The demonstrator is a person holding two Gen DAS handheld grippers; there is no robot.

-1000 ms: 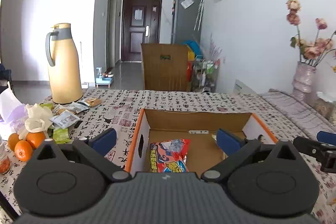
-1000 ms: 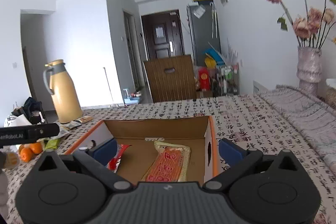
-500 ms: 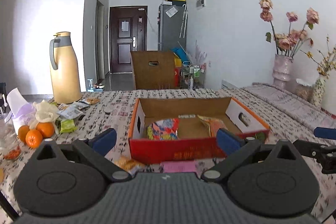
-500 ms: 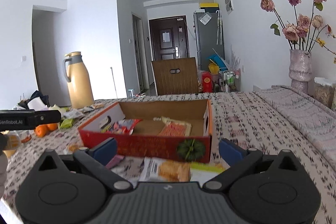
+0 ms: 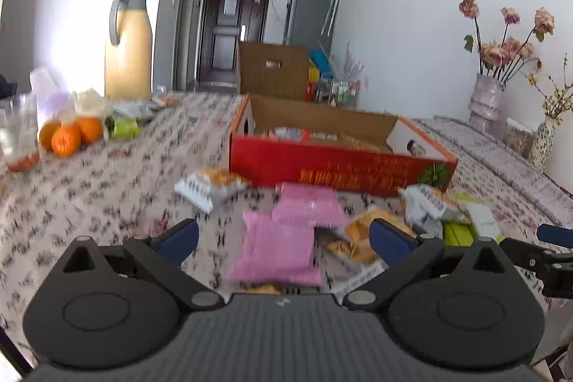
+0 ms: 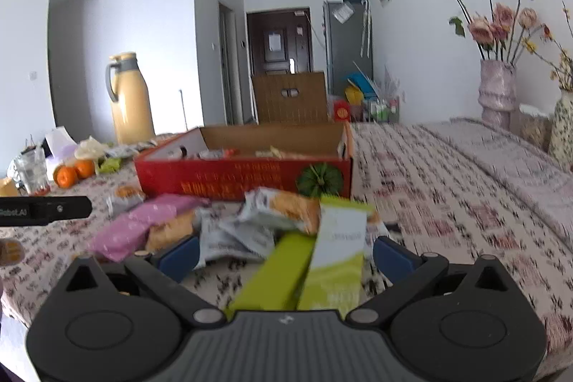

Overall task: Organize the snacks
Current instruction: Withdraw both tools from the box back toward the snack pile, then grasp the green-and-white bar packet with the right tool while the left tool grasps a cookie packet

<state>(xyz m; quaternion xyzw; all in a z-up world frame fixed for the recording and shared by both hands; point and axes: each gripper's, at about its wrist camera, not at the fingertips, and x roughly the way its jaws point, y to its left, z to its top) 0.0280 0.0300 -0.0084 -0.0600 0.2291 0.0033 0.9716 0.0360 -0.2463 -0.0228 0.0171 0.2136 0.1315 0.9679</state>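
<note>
We hold both the left gripper (image 5: 283, 233) and right gripper (image 6: 284, 255) wide apart and empty. A few snacks already lie in the red box (image 5: 336, 167) at twelve o'clock, but pink packets (image 5: 283, 246), biscuit packs (image 6: 275, 210) and a green carton (image 6: 304, 271) wait on the tablecloth (image 5: 89, 188) just before it. We judge the work partly done, with bare cloth from nine to ten o'clock and the near table edge close under us.

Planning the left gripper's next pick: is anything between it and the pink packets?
Nothing visible does. The left gripper is open, and the nearer of the pink packets lies on the tablecloth right ahead between its fingers, overlapped at its far end only by the second one.
</note>
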